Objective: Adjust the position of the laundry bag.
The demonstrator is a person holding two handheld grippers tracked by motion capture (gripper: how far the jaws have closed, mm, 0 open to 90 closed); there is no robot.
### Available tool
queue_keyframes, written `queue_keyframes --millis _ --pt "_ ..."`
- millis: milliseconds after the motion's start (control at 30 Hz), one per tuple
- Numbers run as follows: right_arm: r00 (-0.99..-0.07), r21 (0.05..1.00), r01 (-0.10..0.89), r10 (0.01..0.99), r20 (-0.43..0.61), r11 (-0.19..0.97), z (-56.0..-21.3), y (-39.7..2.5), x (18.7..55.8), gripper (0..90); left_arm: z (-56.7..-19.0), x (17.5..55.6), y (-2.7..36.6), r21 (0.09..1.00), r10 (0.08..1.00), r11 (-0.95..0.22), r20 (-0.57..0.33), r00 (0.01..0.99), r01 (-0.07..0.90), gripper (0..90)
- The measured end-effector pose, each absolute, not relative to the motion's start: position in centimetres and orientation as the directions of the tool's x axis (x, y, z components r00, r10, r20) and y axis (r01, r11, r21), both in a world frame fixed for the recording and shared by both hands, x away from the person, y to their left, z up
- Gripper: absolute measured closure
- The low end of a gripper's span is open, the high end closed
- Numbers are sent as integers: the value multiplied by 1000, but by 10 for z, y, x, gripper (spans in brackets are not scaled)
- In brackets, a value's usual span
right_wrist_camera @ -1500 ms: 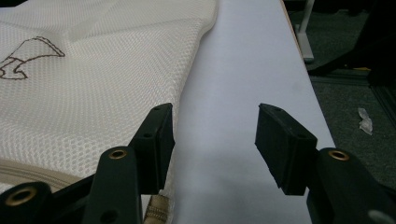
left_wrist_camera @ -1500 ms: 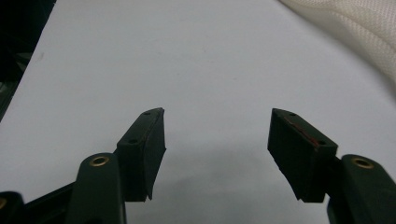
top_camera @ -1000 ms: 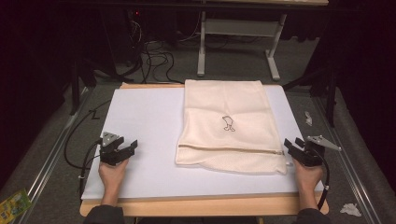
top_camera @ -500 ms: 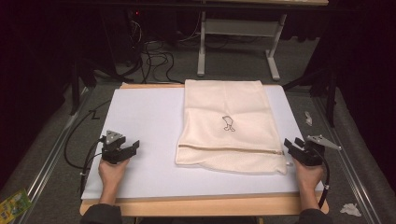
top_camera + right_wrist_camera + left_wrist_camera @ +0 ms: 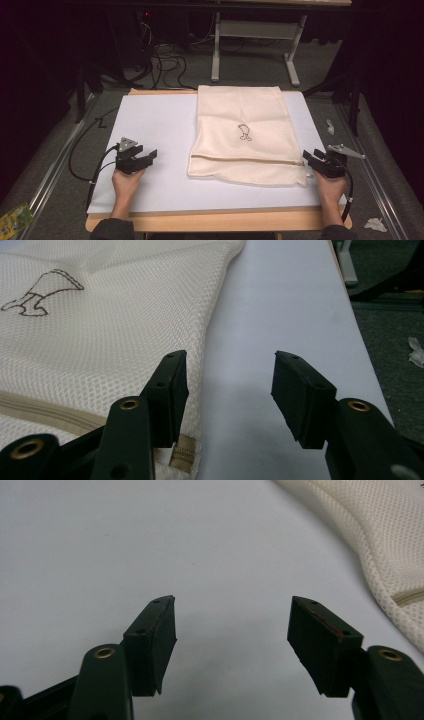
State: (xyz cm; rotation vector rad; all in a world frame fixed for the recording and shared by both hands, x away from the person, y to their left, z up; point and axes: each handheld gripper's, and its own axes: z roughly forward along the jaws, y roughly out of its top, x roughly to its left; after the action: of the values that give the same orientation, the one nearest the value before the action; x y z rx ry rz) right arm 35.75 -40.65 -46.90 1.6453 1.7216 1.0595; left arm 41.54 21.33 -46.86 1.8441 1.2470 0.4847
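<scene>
A cream mesh laundry bag (image 5: pixel 245 135) lies flat on the white table (image 5: pixel 155 125), right of centre. The left gripper (image 5: pixel 148 157) and right gripper (image 5: pixel 311 158) sit wide open, empty, beside its near corners.

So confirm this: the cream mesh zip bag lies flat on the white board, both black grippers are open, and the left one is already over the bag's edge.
Wrong on one point: the left gripper is over bare white board, apart from the cream mesh zip bag, as the high view shows. The right gripper is at the bag's edge. Both are open.

Mesh laundry bag (image 5: pixel 242 132) lies right of centre on the table mat (image 5: pixel 150 120); left gripper (image 5: pixel 142 159) lower left, right gripper (image 5: pixel 312 160) lower right.
</scene>
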Motion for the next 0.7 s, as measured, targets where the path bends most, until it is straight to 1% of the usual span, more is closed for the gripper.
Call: queue_keyframes --millis 233,333,433,567,700 --pt "-131 804 592 979 156 -49 -464 -406 355 489 -460 415 200 809 879 -172 -131 459 561 361" --pt "-140 803 595 979 150 -38 -458 -404 354 486 -456 416 193 808 869 -172 -145 473 564 360" --pt "-155 804 594 978 141 -21 -454 -402 353 489 -453 417 181 803 859 -195 -138 493 563 359" --pt "-179 786 619 974 136 5 -450 -397 356 487 -451 418 169 798 843 -210 -145 518 565 352" --pt "-181 762 648 972 147 6 -446 -392 358 479 -448 419 157 788 832 -224 -152 533 574 344"
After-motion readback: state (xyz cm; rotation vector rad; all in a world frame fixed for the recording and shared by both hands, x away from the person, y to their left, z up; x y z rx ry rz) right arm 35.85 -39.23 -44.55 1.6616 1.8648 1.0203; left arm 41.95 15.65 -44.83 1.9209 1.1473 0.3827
